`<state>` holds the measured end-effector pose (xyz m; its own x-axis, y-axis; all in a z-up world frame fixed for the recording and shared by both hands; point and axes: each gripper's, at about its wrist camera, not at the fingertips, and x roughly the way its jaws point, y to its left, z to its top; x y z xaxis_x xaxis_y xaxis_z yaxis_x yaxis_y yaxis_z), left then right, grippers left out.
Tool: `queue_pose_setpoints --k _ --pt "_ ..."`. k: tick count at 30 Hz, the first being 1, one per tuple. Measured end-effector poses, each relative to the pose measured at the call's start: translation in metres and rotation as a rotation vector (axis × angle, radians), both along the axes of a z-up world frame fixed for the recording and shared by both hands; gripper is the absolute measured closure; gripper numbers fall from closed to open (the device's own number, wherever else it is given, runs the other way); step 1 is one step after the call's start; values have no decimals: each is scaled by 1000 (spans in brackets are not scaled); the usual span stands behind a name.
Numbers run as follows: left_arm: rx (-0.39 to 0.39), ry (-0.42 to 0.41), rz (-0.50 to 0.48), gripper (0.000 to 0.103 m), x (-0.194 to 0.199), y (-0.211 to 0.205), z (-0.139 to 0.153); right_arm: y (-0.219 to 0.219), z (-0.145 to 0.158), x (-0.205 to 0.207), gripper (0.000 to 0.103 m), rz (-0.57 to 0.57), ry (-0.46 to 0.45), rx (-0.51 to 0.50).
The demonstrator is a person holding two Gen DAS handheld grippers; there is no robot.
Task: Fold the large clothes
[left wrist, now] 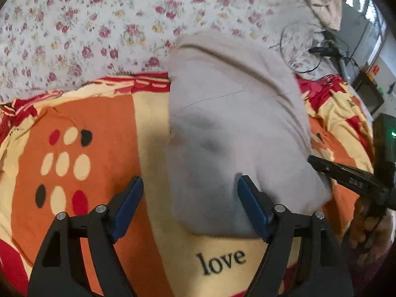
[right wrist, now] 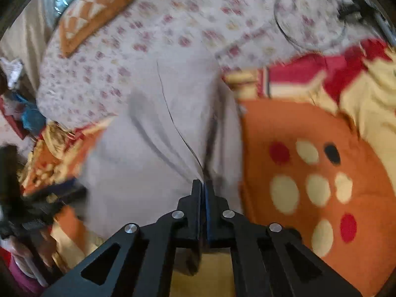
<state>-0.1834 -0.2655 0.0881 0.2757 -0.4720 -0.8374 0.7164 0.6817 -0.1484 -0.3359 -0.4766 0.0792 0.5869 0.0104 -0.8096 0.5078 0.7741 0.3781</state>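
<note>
My left gripper (left wrist: 190, 205) is spread wide and holds nothing; its blue pads (left wrist: 128, 208) hang above the bed. The near edge of the pale grey garment (left wrist: 235, 136) lies between my left fingers, closer to the right one, and the cloth stretches away ahead of them. Under it is an orange, cream and red blanket (left wrist: 99, 128) with the word "love" (left wrist: 220, 262) printed just below the gripper's gap, and a flowered sheet (left wrist: 99, 24) lies beyond. My right gripper (right wrist: 204, 185) is pinched tight on a fold of the same garment (right wrist: 148, 136), which rises in creases straight ahead of the fingertips. The blanket's spotted patch (right wrist: 309, 185) lies to their right.
</note>
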Motion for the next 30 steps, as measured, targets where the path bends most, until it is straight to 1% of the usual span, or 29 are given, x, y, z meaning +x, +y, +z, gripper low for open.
queue_pose_setpoints --k 2,3,4,5,6,7,8,10,13,14,15,16,17,18,19,20,21,22,24,25,26,27,28,29,30 --pt "-5 36 12 24 6 -6 -9 -3 9 -4 101 -15 -44 26" --pt "-6 46 15 24 6 -7 -11 -6 19 -6 95 -26 -87 34" --pt "-10 54 16 24 6 -9 -13 -9 29 -8 93 -49 -118 26" --pt "-14 60 12 24 6 -10 -13 -15 43 -7 79 -84 -152 -1" --pt "-13 60 7 24 5 -11 -14 -18 50 -3 49 -97 -171 -14" --pt "-10 56 5 24 4 -12 -14 -23 55 5 33 -100 -190 -20" --pt "-7 55 4 24 4 -13 -14 -28 58 18 33 -81 -197 -15" --pt "-7 61 5 24 4 -14 -14 -41 54 54 33 -61 -147 -11" --pt "-5 68 8 24 4 -16 -15 -56 36 106 33 -38 -71 8" --pt "-2 67 6 24 3 -17 -16 -58 30 115 34 -29 -52 7" --pt "2 64 2 24 1 -18 -16 -58 23 124 49 -16 -39 6" --pt "3 61 -2 24 0 -17 -15 -61 20 126 84 -23 -44 5" --pt "4 58 -9 24 -2 -17 -14 -63 19 123 95 -44 -63 7" --pt "4 56 -16 24 -3 -17 -14 -66 20 116 96 -58 -94 22" --pt "2 52 -22 23 -5 -18 -15 -67 21 109 101 -70 -113 9" --pt "1 53 -27 18 -6 -18 -17 -66 22 101 101 -85 -114 -36" --pt "2 63 -31 17 -5 -20 -22 -65 17 95 101 -103 -97 -71" --pt "2 80 -33 17 -5 -22 -26 -67 8 93 101 -119 -73 -81" --pt "-7 122 -28 17 -3 -25 -31 -75 -20 95 102 -150 9 -72" --pt "-8 126 -22 17 -3 -25 -30 -77 -27 94 101 -154 31 -62" --pt "-3 119 -20 17 -4 -25 -29 -79 -29 92 101 -154 33 -49" --pt "5 104 -22 17 -5 -25 -27 -79 -23 88 99 -158 16 -47" --pt "11 95 -21 17 -6 -24 -26 -78 -14 83 90 -165 3 -54" --pt "13 83 -19 17 -7 -24 -25 -76 -1 77 87 -177 -8 -67" --pt "14 78 -18 17 -7 -23 -25 -75 12 69 81 -193 -18 -81"
